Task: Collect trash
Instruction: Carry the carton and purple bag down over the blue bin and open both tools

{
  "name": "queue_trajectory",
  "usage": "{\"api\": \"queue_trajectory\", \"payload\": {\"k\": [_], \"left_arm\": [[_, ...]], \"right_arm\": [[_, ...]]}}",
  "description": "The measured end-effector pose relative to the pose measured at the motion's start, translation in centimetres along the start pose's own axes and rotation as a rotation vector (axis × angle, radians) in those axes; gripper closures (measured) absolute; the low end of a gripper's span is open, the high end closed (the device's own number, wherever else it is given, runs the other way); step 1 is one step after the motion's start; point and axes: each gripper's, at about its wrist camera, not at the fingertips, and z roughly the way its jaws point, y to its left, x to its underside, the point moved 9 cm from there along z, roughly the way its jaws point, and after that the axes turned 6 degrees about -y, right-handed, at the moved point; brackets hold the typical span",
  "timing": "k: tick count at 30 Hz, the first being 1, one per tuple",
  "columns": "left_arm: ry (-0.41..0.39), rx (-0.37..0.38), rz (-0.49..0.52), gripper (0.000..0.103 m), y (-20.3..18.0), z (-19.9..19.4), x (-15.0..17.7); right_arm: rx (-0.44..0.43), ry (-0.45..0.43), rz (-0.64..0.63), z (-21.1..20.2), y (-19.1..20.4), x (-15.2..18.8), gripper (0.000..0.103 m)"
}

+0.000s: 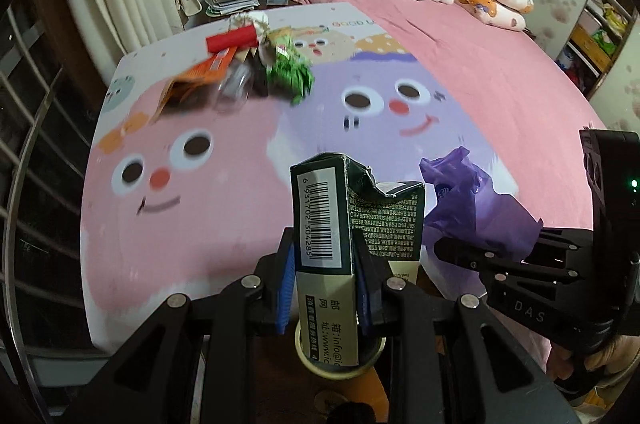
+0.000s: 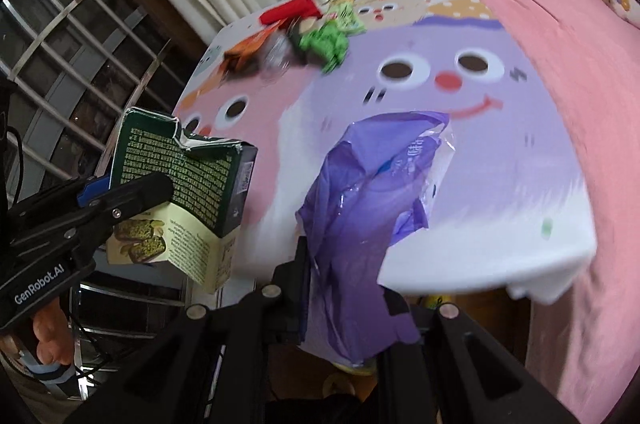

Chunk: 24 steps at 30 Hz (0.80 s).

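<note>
Looks like early days on the cleanup. The left gripper point(image 1: 326, 280) is clamped on a torn green carton point(image 1: 340, 224), and the right gripper point(image 2: 344, 308) is pinched shut on a purple plastic bag point(image 2: 368, 216), both angled down over the near edge of the bed point(image 1: 500, 71). A pile of wrappers point(image 1: 256, 59) waits near the bed's far left corner, so most seems left.

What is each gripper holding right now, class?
Left gripper: closed on the green carton.
Right gripper: closed on the purple plastic bag.
</note>
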Motion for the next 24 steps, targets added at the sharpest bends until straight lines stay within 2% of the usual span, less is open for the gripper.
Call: {"api": "queue_trajectory", "payload": {"k": [6,13,19,24], "left_arm": [[0.052,0.019,-0.014,0.08,0.4,-1.5,6.7],[0.133,0.025,-0.046,0.079,-0.2,-0.2,12.9],[0.217,0.011,-0.073,0.079,-1.3,4.3,18.4],[0.277,-0.002,-0.121,0.079,-1.9,11.1,24.0]], "right_arm": [[0.018,0.065,0.002,-0.5,2.6,6.7,0.093],[0.042,0.162,0.012,0.5,2.2,13.2,0.093],[0.046,0.264,0.051,4.9,-0.6,19.1,0.093],[0.051,0.323,0.074,10.7,-4.3,23.4,0.093]]}}
